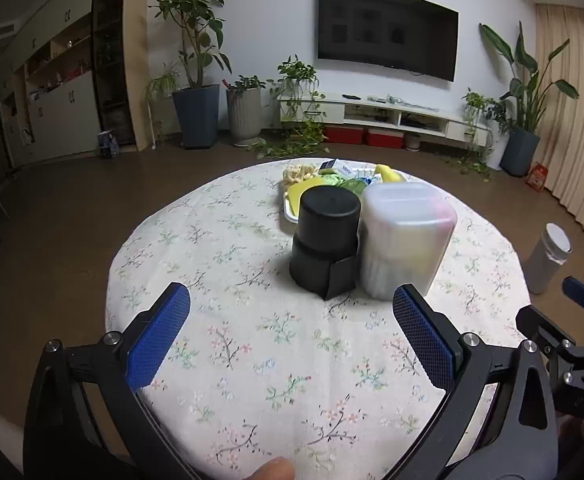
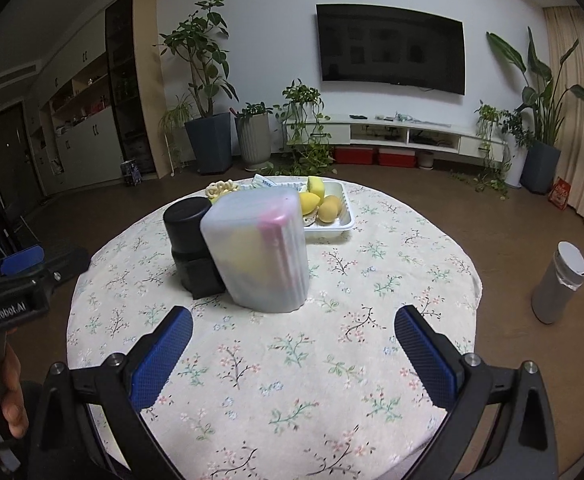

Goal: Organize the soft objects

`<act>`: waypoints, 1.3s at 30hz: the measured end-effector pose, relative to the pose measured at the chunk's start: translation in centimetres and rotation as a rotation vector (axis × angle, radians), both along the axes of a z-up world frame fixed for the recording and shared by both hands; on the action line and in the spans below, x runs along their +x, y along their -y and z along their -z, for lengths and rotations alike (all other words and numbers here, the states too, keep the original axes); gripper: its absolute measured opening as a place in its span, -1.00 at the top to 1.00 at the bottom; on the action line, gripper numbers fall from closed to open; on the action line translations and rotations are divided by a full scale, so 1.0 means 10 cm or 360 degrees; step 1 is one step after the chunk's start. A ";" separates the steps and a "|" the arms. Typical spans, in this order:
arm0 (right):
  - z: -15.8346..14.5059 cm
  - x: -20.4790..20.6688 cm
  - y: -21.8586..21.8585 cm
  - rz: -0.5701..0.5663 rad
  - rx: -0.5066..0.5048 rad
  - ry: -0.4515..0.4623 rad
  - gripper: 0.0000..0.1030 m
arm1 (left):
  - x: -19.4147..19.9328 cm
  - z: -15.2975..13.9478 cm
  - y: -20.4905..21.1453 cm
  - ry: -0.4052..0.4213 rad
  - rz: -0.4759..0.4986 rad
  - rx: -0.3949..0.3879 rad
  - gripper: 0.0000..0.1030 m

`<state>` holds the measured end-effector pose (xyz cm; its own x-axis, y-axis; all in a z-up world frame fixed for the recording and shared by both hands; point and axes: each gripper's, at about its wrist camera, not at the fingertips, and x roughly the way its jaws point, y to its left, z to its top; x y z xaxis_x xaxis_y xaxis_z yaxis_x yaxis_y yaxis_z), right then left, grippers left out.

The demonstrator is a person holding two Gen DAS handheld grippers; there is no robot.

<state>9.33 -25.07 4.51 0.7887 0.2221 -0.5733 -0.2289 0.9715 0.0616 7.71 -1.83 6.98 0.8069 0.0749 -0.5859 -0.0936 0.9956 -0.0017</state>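
Observation:
A frosted translucent container (image 2: 258,250) with yellow and pink things faintly showing inside stands mid-table; it also shows in the left wrist view (image 1: 406,238). A black cylindrical container (image 1: 326,240) stands touching its left side, also in the right wrist view (image 2: 190,240). Behind them a white tray (image 2: 342,216) holds yellow sponges (image 2: 318,200), packets and a beige scrunchie (image 2: 220,189). My left gripper (image 1: 292,304) is open and empty, in front of the containers. My right gripper (image 2: 294,326) is open and empty, just in front of the frosted container.
The round table (image 2: 412,248) has a floral cloth. A grey cylindrical bin (image 2: 558,284) stands on the floor to the right. Potted plants (image 2: 208,136) and a TV stand (image 2: 412,134) line the far wall. The other gripper shows at each view's side edge.

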 end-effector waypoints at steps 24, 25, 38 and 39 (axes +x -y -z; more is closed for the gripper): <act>-0.01 -0.31 -0.15 0.0099 -0.0127 0.0032 -1.00 | -0.21 0.11 0.08 -0.0015 -0.0040 -0.0098 -1.00; -0.01 -0.32 -0.14 0.0104 -0.0121 0.0029 -1.00 | -0.20 0.12 0.08 -0.0019 -0.0034 -0.0102 -1.00; 0.02 -0.31 -0.13 0.0122 -0.0112 0.0005 -1.00 | -0.18 0.13 0.09 -0.0050 0.0050 -0.0184 -1.00; 0.03 -0.31 -0.12 0.0126 -0.0111 0.0005 -1.00 | -0.18 0.13 0.09 -0.0059 0.0043 -0.0187 -1.00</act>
<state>6.24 -23.84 4.25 0.8041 0.1186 -0.5826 -0.1514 0.9884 -0.0077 5.94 -2.74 5.70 0.7855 -0.0175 -0.6186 -0.0687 0.9910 -0.1152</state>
